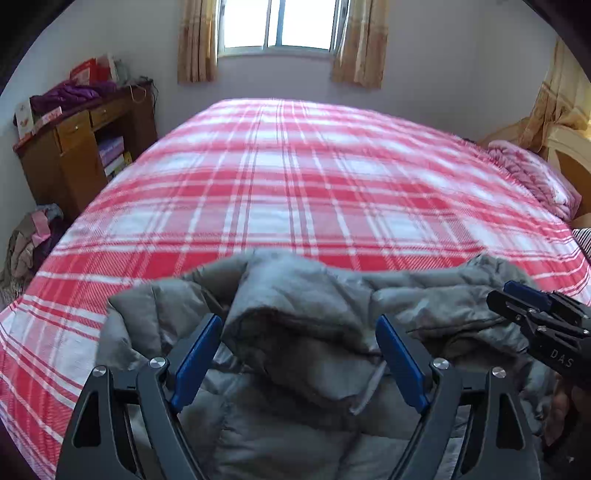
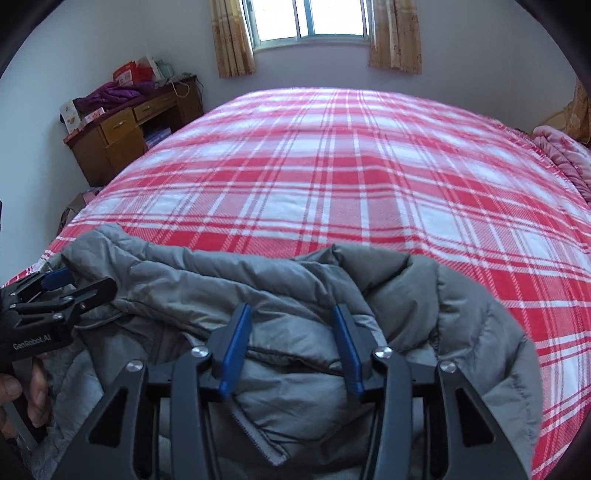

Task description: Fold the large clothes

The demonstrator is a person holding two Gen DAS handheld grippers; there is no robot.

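A grey puffer jacket (image 1: 303,295) lies crumpled on the near edge of a bed with a red and white plaid cover (image 1: 295,177). My left gripper (image 1: 297,321) hangs over the jacket's left part with its jaws wide apart, a raised fold of fabric between the blue pads and untouched by them. My right gripper (image 2: 291,308) sits over the jacket's (image 2: 288,280) right part, jaws partly apart, with padded fabric and a zipper edge under and between the pads; I see no pinch. Each gripper also shows at the edge of the other's view: right gripper (image 1: 504,295), left gripper (image 2: 88,280).
A wooden desk (image 1: 85,147) with purple clothing and boxes stands at the bed's far left, with a clothes pile (image 1: 29,243) on the floor below it. A pink blanket (image 1: 535,173) lies at the bed's right edge. A curtained window (image 1: 277,26) is at the back. A hand (image 2: 33,391) holds the left gripper's handle.
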